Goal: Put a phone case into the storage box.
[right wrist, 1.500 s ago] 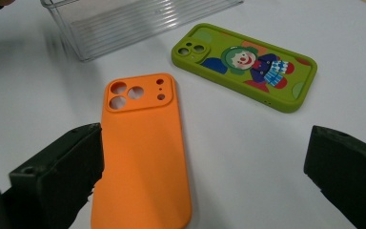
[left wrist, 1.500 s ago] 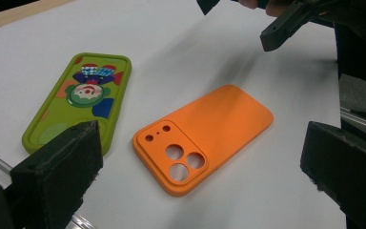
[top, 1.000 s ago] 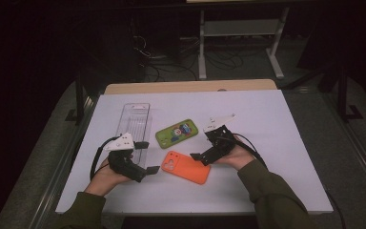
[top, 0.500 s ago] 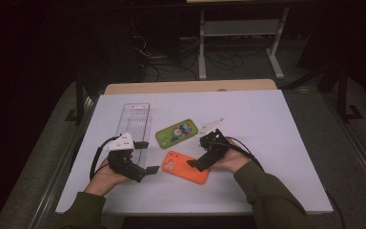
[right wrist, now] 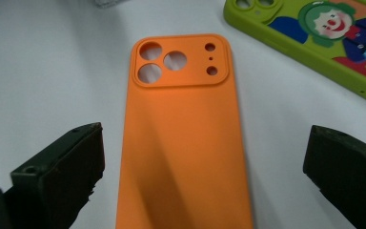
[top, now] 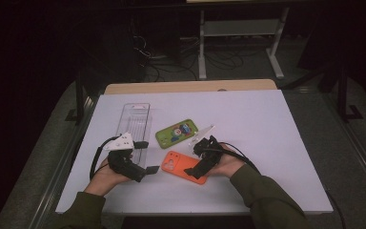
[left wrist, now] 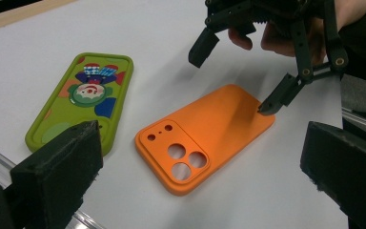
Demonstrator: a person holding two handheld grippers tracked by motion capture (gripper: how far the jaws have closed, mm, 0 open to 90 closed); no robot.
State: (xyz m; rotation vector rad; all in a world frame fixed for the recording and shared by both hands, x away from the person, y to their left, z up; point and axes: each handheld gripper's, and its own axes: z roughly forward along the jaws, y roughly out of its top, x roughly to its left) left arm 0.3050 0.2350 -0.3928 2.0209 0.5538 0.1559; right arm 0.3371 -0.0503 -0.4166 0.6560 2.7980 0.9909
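An orange phone case lies flat on the white table, back side up with its camera holes showing, near the middle of the table's near edge. The right claw hangs over the end of the case away from the camera holes, its jaws spread wide to either side of the case's width. In the left gripper view one right jaw tip sits just at the case's far corner, so close that I cannot tell whether it touches; the other tip is lifted clear above the table. In the right gripper view the case runs straight up between the two black jaws, with bare table between each jaw and the case's long edges.

The left claw rests on the table toward the near left corner, jaws also wide apart and holding nothing, pointed at the camera-hole end of the orange case.

A green phone case with a clown picture lies just beyond the orange one, apart from it, nearer the table's middle. A clear plastic tray lies lengthwise toward the left edge, just beyond the left claw.
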